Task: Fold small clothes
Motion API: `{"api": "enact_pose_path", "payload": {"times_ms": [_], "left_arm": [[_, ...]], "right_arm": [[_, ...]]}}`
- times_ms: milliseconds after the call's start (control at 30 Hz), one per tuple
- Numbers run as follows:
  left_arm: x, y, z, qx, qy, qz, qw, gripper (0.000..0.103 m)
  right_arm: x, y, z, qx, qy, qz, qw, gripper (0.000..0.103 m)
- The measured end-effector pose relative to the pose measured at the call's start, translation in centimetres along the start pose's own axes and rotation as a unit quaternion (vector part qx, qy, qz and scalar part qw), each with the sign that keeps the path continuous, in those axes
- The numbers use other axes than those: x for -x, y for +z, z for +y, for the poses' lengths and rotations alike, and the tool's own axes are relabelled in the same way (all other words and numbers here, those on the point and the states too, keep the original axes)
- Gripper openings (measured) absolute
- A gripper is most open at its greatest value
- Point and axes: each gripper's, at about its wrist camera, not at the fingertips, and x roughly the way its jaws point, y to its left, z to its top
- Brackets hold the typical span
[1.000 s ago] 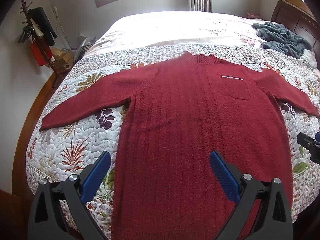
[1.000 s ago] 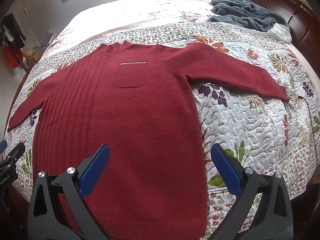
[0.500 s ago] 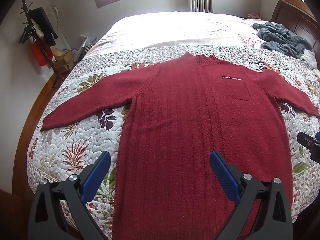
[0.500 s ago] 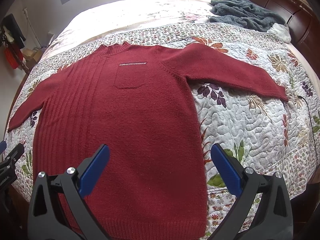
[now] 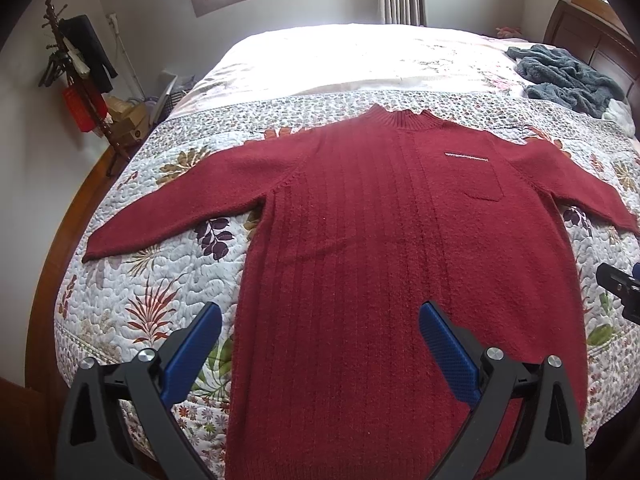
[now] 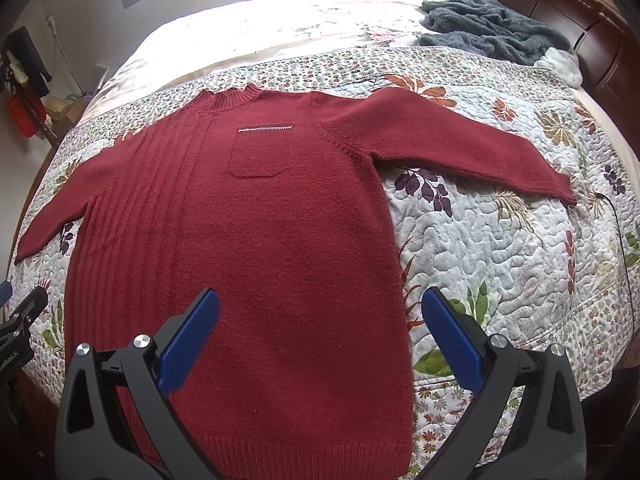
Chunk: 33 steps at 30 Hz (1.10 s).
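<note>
A dark red knit sweater (image 5: pixel 392 248) (image 6: pixel 256 248) lies flat and face up on a floral quilted bed, both sleeves spread out sideways and the chest pocket (image 6: pixel 261 152) showing. My left gripper (image 5: pixel 318 322) hovers open over the sweater's lower left part, its blue pads wide apart. Over the lower right part near the hem, my right gripper (image 6: pixel 320 312) is open too, with nothing between its fingers. Each gripper's tip shows at the edge of the other's view.
A grey fleece garment (image 6: pixel 492 28) is bunched at the bed's far right by the wooden headboard (image 6: pixel 568 12). A coat stand (image 5: pixel 80 76) and boxes stand beside the bed at the left. A thin black cable (image 6: pixel 620 240) runs along the quilt's right edge.
Both views have shifted very slightly; the sweater sits a touch farther right in the left wrist view. The sweater lies as before and both grippers stay open.
</note>
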Motion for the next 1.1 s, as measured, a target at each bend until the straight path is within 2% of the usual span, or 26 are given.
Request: {"api": "enact_pose_path", "payload": {"times_ms": [233, 333, 467, 567, 667, 767, 833, 900, 967, 1100], "left_arm": [[-0.3, 0.1, -0.1, 0.002, -0.001, 0.001, 1.0, 0.099], [-0.9, 0.2, -0.4, 0.001, -0.021, 0.0, 0.9998, 0.099], [-2.6, 1.7, -1.5, 0.004, -0.034, 0.01, 0.9994, 0.099], [-3.9, 3.9, -2.9, 0.006, -0.04, 0.004, 0.9992, 0.099], [-5.0, 6.2, -4.0, 0.014, -0.044, -0.003, 0.9989, 0.099], [-6.1, 8.3, -5.4, 0.02, -0.045, -0.01, 0.9987, 0.099], [-6.5, 9.0, -6.0, 0.023, -0.045, -0.012, 0.9986, 0.099], [-7.0, 9.8, -6.7, 0.026, -0.044, -0.014, 0.9986, 0.099], [-7.3, 10.1, -7.2, 0.028, -0.045, -0.016, 0.9985, 0.099], [-7.7, 10.2, -8.1, 0.026, -0.045, -0.014, 0.9985, 0.099]], "right_arm": [[-0.1, 0.1, 0.0, -0.001, 0.002, -0.003, 1.0, 0.1], [-0.2, 0.1, -0.6, -0.005, 0.028, -0.028, 0.999, 0.1], [-1.6, 1.3, -3.5, -0.031, 0.051, -0.016, 0.998, 0.1], [-3.2, 3.5, -8.6, -0.087, 0.065, 0.005, 0.994, 0.1], [-5.2, 5.9, -15.8, -0.144, 0.053, 0.021, 0.988, 0.1], [-7.7, 7.9, -24.0, -0.215, 0.039, 0.043, 0.975, 0.1], [-9.4, 8.7, -30.4, -0.268, 0.022, 0.052, 0.962, 0.1], [-10.6, 9.1, -34.9, -0.298, 0.009, 0.062, 0.953, 0.1], [-11.8, 9.2, -38.7, -0.321, -0.001, 0.074, 0.944, 0.1], [-13.7, 8.6, -43.3, -0.358, 0.02, 0.09, 0.929, 0.1]]}}
